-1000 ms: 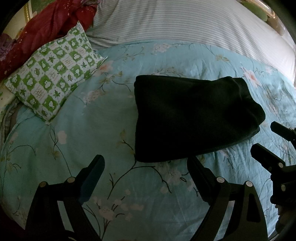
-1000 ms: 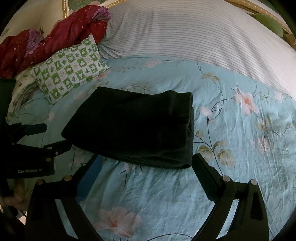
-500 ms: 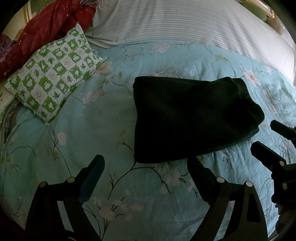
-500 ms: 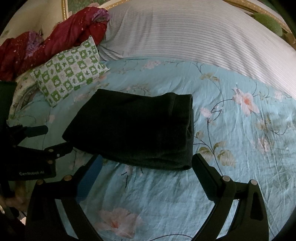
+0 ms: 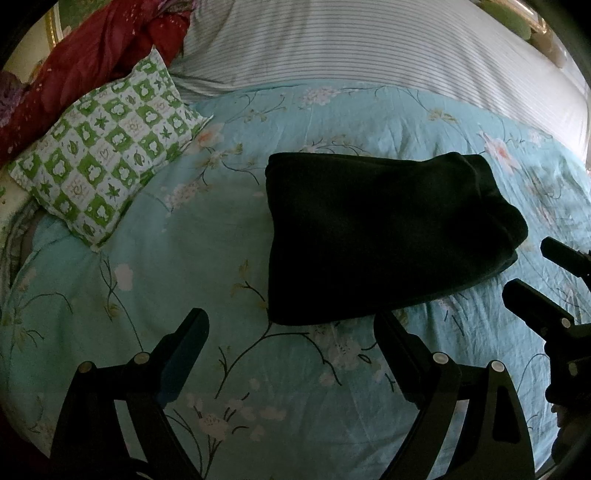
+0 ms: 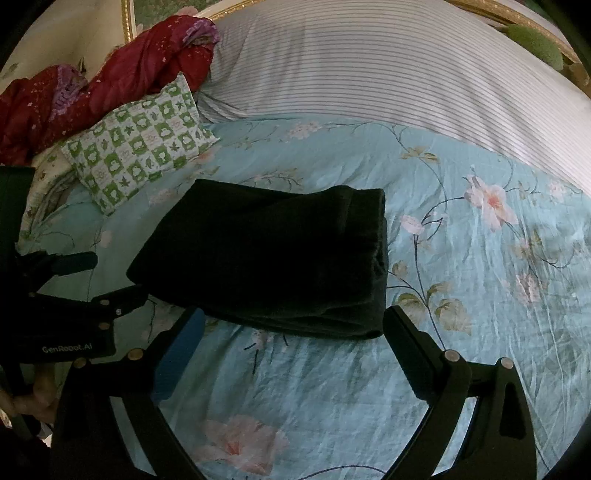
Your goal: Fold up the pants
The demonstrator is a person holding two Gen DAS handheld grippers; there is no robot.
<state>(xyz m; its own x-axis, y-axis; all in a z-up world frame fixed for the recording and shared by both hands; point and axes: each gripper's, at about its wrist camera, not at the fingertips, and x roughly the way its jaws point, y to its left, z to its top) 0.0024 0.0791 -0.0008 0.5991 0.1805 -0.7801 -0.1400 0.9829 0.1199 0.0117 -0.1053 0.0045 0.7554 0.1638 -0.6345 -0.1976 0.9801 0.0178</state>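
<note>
The dark pants [image 5: 384,232] lie folded in a compact rectangle on the light blue floral bedsheet [image 5: 207,258]. They also show in the right wrist view [image 6: 273,258]. My left gripper [image 5: 290,326] is open and empty, just short of the pants' near edge. My right gripper [image 6: 293,325] is open and empty, its jaws standing to either side of the pants' near edge without touching. The right gripper shows at the right edge of the left wrist view [image 5: 535,277]. The left gripper shows at the left of the right wrist view [image 6: 107,277].
A green and white checked pillow [image 5: 107,166] lies at the left. A red blanket [image 5: 92,55] is bunched behind it. A striped white cover [image 5: 369,48] spans the far side of the bed. A gold bed frame [image 6: 498,11] runs along the back.
Both grippers have drawn back slightly from the pants. The pants have not moved.
</note>
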